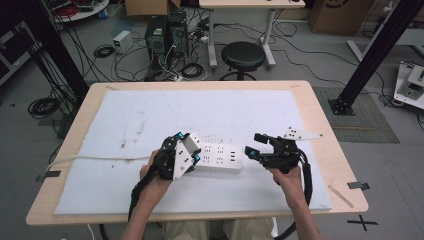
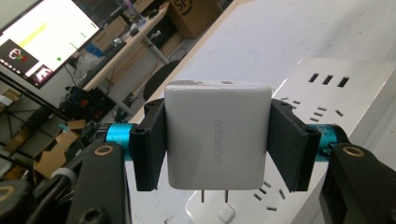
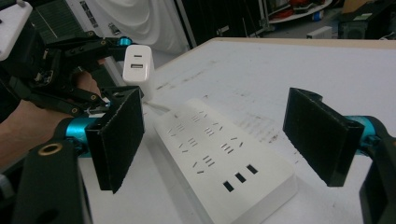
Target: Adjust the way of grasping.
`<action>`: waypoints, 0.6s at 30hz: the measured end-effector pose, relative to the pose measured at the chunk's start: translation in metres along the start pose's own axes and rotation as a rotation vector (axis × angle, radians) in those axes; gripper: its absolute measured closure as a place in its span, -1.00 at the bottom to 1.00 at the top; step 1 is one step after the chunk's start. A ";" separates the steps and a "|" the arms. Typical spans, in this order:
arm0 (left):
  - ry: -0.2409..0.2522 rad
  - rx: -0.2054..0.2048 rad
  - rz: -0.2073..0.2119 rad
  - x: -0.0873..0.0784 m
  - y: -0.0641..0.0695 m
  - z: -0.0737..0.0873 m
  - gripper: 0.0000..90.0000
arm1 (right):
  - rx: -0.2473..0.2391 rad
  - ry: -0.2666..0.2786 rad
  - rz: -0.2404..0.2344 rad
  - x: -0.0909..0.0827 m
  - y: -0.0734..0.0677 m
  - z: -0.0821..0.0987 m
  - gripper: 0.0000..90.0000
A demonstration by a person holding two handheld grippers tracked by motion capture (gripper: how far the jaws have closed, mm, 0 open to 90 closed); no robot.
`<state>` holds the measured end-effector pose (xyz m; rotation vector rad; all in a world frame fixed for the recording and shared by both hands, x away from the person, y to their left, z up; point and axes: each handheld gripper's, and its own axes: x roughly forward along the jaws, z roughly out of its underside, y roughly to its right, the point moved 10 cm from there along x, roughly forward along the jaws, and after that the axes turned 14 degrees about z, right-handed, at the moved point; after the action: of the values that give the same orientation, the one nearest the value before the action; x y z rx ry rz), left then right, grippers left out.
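A white power strip (image 1: pixel 220 157) lies on the white mat near the table's front, its white cord (image 1: pixel 100 159) running off to the left. My left gripper (image 1: pixel 188 146) hangs over the strip's left end, shut on a white UGREEN charger (image 2: pixel 217 116) held by its two sides. The charger's two prongs (image 2: pixel 212 196) point down just above the strip (image 2: pixel 336 93), apart from it. My right gripper (image 1: pixel 252 144) stands open at the strip's right end. Its black pads (image 3: pixel 116 140) are spread wide around the strip (image 3: pixel 224 154) without touching it. Beyond them the charger (image 3: pixel 137 67) is seen.
The white mat (image 1: pixel 200 110) covers most of the wooden table (image 1: pixel 320 125). A thin wooden stick (image 1: pixel 341 195) lies at the front right corner. Beyond the far edge stand a black stool (image 1: pixel 242 55), computers and loose cables on the floor.
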<state>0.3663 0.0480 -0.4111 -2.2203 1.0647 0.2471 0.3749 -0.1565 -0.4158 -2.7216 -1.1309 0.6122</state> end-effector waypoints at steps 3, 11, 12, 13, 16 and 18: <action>0.009 0.025 -0.012 -0.001 0.001 -0.001 -0.06 | 0.001 -0.008 -0.007 0.002 -0.002 0.000 -0.53; 0.007 0.155 -0.088 -0.004 0.009 -0.011 -0.06 | -0.017 -0.031 -0.027 0.012 -0.013 0.001 -0.53; 0.007 0.155 -0.088 -0.004 0.009 -0.011 -0.06 | -0.017 -0.031 -0.027 0.012 -0.013 0.001 -0.53; -0.004 0.172 -0.098 -0.002 0.012 -0.013 -0.06 | -0.031 -0.035 -0.030 0.014 -0.016 0.000 -0.53; -0.007 0.180 -0.101 -0.001 0.013 -0.013 -0.06 | -0.035 -0.037 -0.030 0.015 -0.018 0.000 -0.53; -0.013 0.200 -0.107 0.003 0.018 -0.016 -0.06 | -0.054 -0.042 -0.031 0.019 -0.024 0.001 -0.53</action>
<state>0.3534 0.0275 -0.4089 -2.0846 0.9185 0.1031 0.3712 -0.1258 -0.4160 -2.7432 -1.2141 0.6466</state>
